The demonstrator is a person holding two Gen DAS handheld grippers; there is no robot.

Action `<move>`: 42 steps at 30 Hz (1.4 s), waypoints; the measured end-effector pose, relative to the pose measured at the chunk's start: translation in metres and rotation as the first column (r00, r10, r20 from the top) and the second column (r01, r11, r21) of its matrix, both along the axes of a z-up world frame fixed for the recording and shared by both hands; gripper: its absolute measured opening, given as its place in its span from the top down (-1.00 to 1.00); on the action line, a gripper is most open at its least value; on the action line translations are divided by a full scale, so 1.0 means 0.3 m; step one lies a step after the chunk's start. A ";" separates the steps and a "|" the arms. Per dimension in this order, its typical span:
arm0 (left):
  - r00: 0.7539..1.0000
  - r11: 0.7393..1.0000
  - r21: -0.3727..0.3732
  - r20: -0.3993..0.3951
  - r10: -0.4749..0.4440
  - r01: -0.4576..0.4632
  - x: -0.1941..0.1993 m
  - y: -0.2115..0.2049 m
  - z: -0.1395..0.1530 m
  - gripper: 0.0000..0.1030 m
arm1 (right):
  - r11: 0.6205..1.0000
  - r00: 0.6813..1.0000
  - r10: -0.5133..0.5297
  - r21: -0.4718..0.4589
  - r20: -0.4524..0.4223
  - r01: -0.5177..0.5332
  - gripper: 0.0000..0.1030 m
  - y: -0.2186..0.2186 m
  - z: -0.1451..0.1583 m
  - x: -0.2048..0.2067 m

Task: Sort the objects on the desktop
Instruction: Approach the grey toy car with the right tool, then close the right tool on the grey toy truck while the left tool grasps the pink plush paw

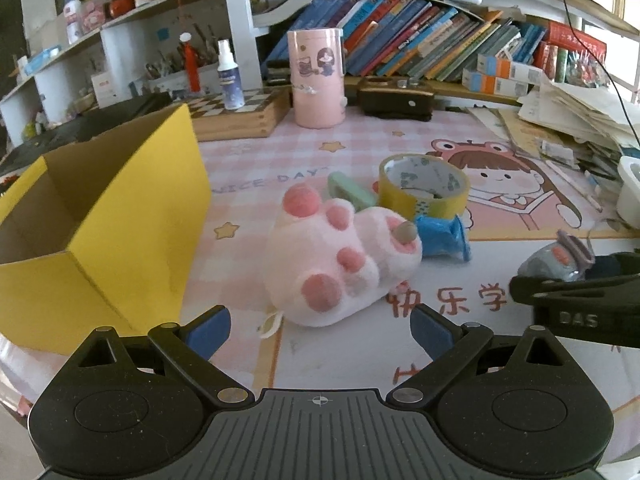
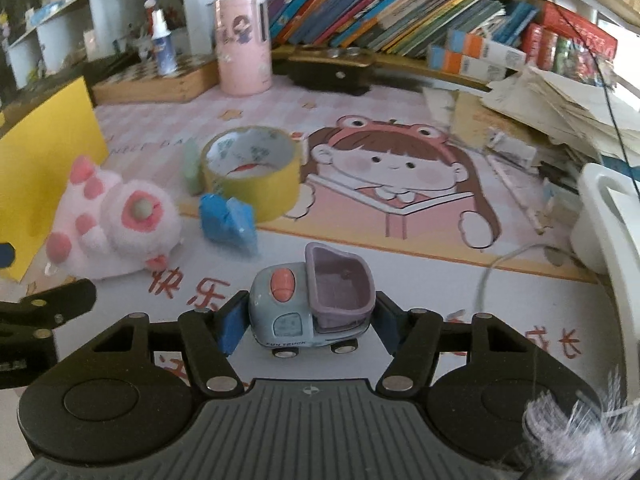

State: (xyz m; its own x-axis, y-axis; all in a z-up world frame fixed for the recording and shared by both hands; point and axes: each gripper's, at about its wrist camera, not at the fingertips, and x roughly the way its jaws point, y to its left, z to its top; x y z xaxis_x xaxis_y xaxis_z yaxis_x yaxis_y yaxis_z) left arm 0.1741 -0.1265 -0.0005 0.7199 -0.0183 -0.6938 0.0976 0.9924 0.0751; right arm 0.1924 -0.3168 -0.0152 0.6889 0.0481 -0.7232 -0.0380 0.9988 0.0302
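the right gripper (image 2: 308, 330) clamps the toy truck (image 2: 310, 304) between its blue pads on the pink cartoon desk mat (image 2: 400, 92), while the left gripper (image 1: 320, 330) gapes wide just short of the plush paw (image 1: 340, 258), beside the yellow box (image 1: 120, 232).

At the back of the desk a pink cylindrical container (image 1: 317, 78) printed with a cartoon figure stands upright on the pink checked desk mat (image 1: 256, 156). Left of it a white spray bottle (image 1: 229, 76) stands on a wooden chessboard box (image 1: 240, 114). Right of the container lies a dark brown case (image 1: 394, 98). Behind them a row of leaning books (image 1: 420, 40) fills the shelf. Loose papers (image 1: 576, 116) are piled at the right edge.
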 end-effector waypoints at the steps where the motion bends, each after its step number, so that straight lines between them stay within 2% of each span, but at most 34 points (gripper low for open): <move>1: 1.000 1.000 -0.008 -0.003 -0.004 0.004 0.011 -0.003 -0.004 -0.90 | 1.000 1.000 -0.006 0.001 0.003 0.006 -0.20 -0.008 0.005 -0.001; 8: 1.000 0.999 -0.033 -0.006 -0.015 0.014 0.102 -0.030 -0.019 -0.90 | 0.999 0.998 -0.034 -0.014 0.046 0.035 -0.20 -0.046 0.035 -0.024; 13: 1.000 1.000 -0.004 -0.025 -0.003 0.003 0.152 -0.042 -0.033 -0.90 | 0.998 0.997 -0.052 -0.025 0.057 0.054 -0.20 -0.071 0.042 -0.024; 20: 1.000 0.999 0.040 -0.012 -0.011 0.011 0.189 -0.051 -0.050 -0.90 | 0.994 0.993 -0.103 -0.018 0.058 0.104 -0.20 -0.108 0.044 -0.027; 24: 1.000 0.999 0.029 -0.002 -0.015 0.015 0.200 -0.042 -0.050 -0.88 | 0.994 0.992 -0.108 -0.021 0.062 0.110 -0.20 -0.106 0.049 -0.038; 26: 1.000 0.999 0.027 0.004 -0.020 0.019 0.198 -0.041 -0.046 -0.78 | 0.994 0.992 -0.109 -0.022 0.065 0.111 -0.20 -0.103 0.052 -0.043; 29: 0.999 0.999 0.036 0.025 -0.032 0.031 0.181 -0.042 -0.028 -0.45 | 0.993 0.991 -0.113 -0.022 0.068 0.114 -0.20 -0.101 0.055 -0.049; 30: 0.999 0.999 0.033 0.033 -0.031 0.030 0.174 -0.038 -0.018 -0.18 | 0.993 0.991 -0.114 -0.020 0.069 0.115 -0.20 -0.099 0.056 -0.051; 36: 0.998 0.995 -0.085 0.013 -0.056 0.057 0.133 0.000 0.029 0.18 | 0.996 0.994 -0.088 -0.013 0.070 0.089 -0.20 -0.067 0.059 -0.061; 42: 0.995 0.992 -0.084 0.038 -0.095 0.097 0.068 -0.006 0.039 0.53 | 0.999 0.996 -0.048 -0.008 0.073 0.049 -0.20 -0.023 0.060 -0.081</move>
